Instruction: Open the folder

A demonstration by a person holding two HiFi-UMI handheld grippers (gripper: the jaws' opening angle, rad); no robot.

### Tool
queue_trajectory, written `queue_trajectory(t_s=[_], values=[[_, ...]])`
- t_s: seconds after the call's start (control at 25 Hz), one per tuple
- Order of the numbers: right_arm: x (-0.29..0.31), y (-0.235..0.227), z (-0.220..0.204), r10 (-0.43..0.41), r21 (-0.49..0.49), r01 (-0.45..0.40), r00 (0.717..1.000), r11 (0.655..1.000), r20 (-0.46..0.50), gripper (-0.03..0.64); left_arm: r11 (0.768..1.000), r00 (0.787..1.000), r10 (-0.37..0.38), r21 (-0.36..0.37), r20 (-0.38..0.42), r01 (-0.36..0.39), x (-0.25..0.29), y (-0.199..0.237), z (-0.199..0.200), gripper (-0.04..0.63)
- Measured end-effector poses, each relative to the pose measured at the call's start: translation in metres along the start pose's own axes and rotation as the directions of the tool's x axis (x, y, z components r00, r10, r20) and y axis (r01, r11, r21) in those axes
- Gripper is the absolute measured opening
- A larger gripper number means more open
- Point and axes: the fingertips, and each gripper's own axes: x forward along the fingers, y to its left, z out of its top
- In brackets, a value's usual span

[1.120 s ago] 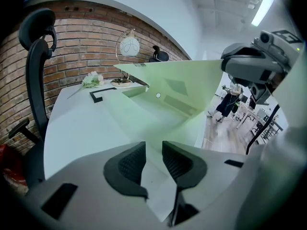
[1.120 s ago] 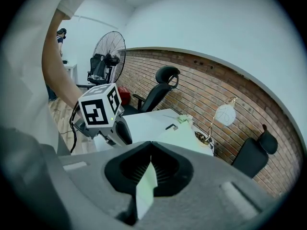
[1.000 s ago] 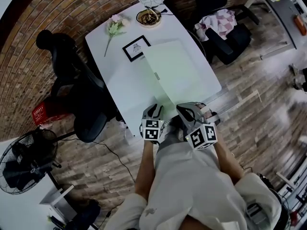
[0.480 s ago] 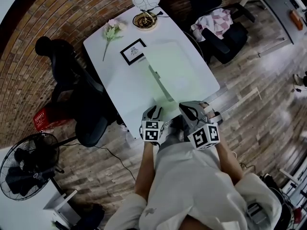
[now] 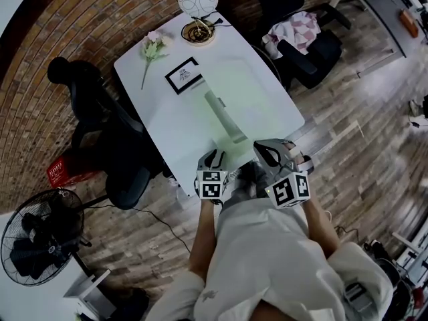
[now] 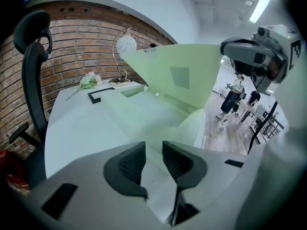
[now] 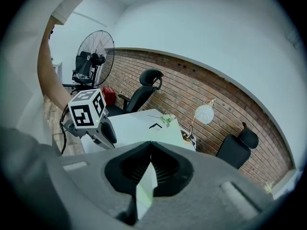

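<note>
At the left, a black office chair (image 5: 100,105) is standing just beside the white tabletop (image 5: 167,129). My left gripper (image 5: 214,156) is hovering at the near edge, jaws spread, pinching nothing. Next, the pale green folder (image 5: 257,99) is lying with its long axis running away from me. Its cover (image 6: 177,75) is standing raised, hinged along the left side. My right gripper (image 7: 151,147), the nearer 1, is pinching the cover's near edge, jaws pressed together. I am judging the cover should swing leftward onto bare tabletop, though a picture frame (image 5: 184,75) is sitting near there.
</note>
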Motion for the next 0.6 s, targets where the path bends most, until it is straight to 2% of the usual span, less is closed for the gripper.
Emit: queue_trajectory(t_s=[0.6], values=[[-0.018,-0.033,-0.001,-0.095,0.052,0.096,0.995,0.994,-0.009,0.008,1.0,1.0,0.006,0.011,-0.005,-0.006,-0.001,0.0,0.0,0.109]])
